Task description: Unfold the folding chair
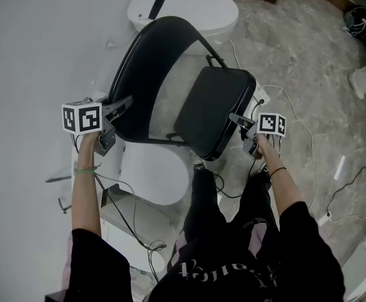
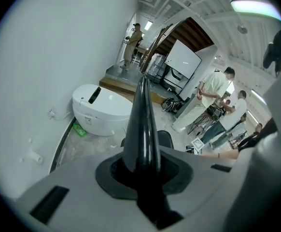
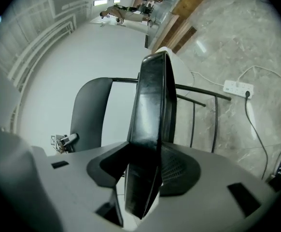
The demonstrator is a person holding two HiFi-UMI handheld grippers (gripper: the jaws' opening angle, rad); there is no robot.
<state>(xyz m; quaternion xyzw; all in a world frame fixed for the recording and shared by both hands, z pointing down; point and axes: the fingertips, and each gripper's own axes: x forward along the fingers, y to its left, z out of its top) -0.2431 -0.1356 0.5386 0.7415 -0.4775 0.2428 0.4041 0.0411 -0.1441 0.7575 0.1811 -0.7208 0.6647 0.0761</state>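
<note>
A black folding chair stands half folded by a white wall. In the head view its curved backrest is at the left and its padded seat at the right. My left gripper is shut on the backrest's near edge; in the left gripper view that edge runs up from between the jaws. My right gripper is at the seat's right front edge. In the right gripper view the seat stands edge-on between the open jaws, with a gap beside the right pad. The backrest and left gripper show beyond.
A white toilet with a dark remote on its lid stands behind the chair, also in the left gripper view. A round white lid lies near my legs. A power strip and cables cross the marble floor. People stand far back.
</note>
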